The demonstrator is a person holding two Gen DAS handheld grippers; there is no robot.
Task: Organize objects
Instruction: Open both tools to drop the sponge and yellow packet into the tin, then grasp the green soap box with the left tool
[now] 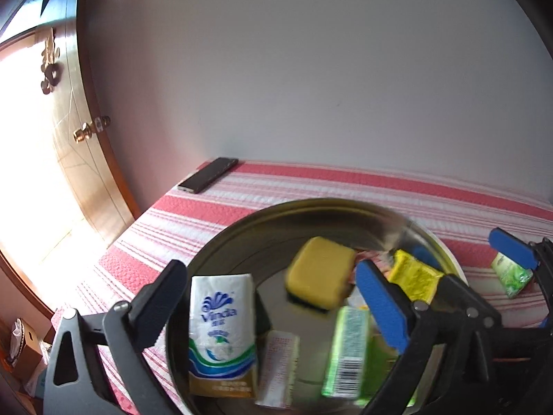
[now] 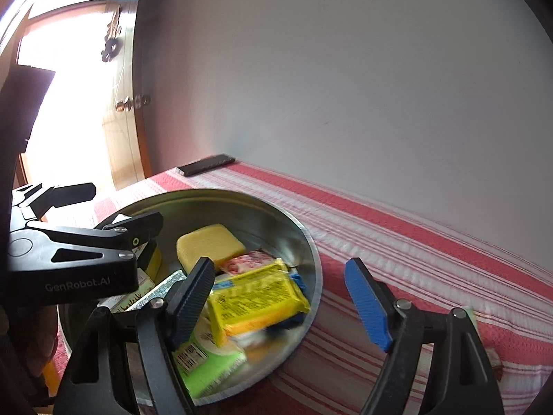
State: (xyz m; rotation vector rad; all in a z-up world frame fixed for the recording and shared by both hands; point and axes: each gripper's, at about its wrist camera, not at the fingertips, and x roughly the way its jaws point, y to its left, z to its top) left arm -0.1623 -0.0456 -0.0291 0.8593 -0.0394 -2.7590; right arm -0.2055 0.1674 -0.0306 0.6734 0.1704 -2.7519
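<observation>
Left wrist view: both hand-held grippers, left (image 1: 273, 302) and right (image 2: 280, 302), gape empty over the steel bowl (image 1: 221, 238); its soft, light tissue pack (image 1: 223, 335) suits a gentle grasp across the flat sides.

Black claws (image 2: 280, 302), blue ribbed pads (image 2: 368, 302)

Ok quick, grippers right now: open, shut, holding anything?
Left gripper: open, holding nothing, over the metal bowl above the Vinda tissue pack.
Right gripper: open, holding nothing, at the bowl's right rim near the yellow packet.
</observation>
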